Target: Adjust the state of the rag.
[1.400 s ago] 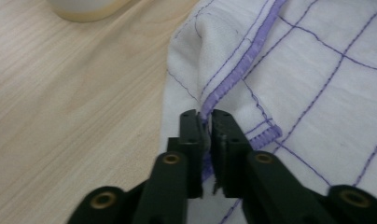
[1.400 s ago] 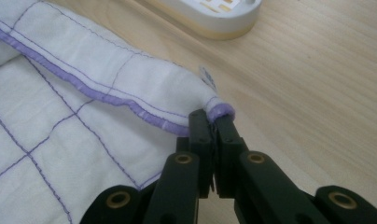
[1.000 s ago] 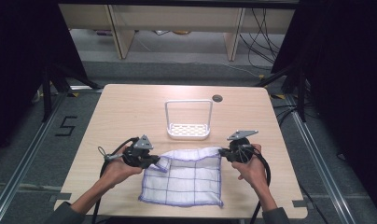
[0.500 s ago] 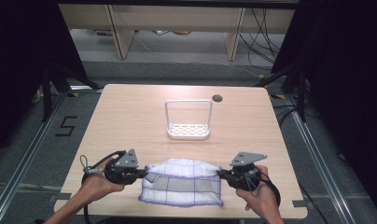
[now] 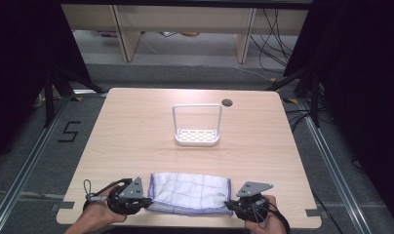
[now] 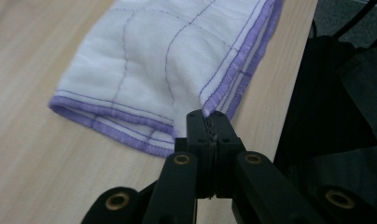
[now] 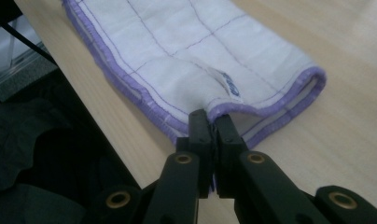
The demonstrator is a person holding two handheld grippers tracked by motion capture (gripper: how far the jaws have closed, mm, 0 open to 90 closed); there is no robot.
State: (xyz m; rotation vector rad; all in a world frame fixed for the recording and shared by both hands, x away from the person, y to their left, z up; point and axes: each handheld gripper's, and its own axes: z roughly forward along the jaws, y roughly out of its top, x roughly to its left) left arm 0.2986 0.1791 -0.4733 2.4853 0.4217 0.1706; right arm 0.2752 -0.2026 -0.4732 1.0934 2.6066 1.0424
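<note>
Both grippers (image 5: 147, 200) (image 5: 229, 204) clamped on cloth (image 5: 190, 192).

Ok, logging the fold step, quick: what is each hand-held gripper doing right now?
Left hand-held gripper: closed on a corner of the cloth.
Right hand-held gripper: closed on the cloth's opposite corner.

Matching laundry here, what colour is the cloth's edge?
Purple stitching on the white cloth, clearest in the left gripper view.

The cloth's (image 6: 177, 60) far end runs off the left gripper view's top; its small label (image 7: 229, 85) is unreadable.
</note>
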